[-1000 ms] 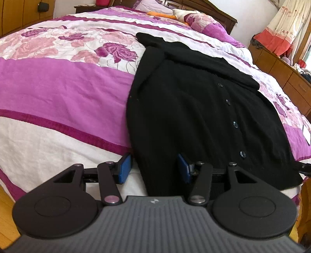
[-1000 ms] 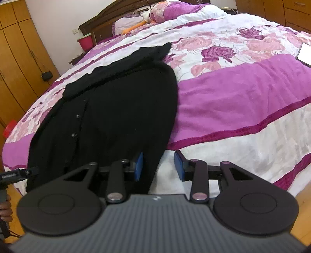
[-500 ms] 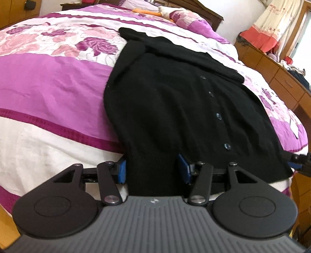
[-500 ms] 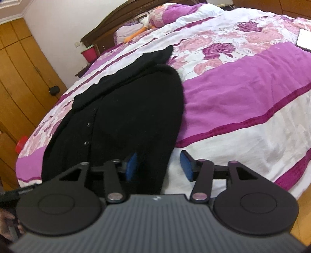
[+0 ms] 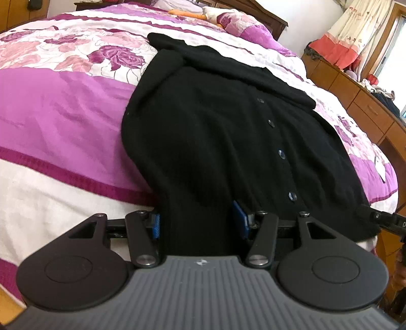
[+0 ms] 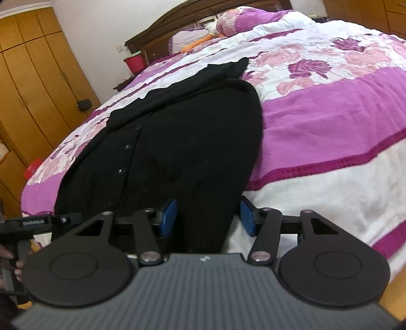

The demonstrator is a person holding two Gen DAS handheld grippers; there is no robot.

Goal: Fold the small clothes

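Loosely, ribbed black cardigan (image 5: 215,132) hem between released jaws, left gripper (image 5: 198,223), right gripper (image 6: 208,218) (closing), glossy quilt (image 5: 63,121).

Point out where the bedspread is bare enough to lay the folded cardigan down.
Bare bedspread lies beside the black cardigan, on the side away from its buttons, across the purple band and the floral band beyond. The headboard end is crowded with pillows and a soft toy.

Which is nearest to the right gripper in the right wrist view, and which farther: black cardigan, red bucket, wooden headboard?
From the right gripper:
1. Black cardigan, its hem between the closing jaws.
2. Red bucket, far left beside the bed.
3. Wooden headboard, just behind the bucket; these two are close.
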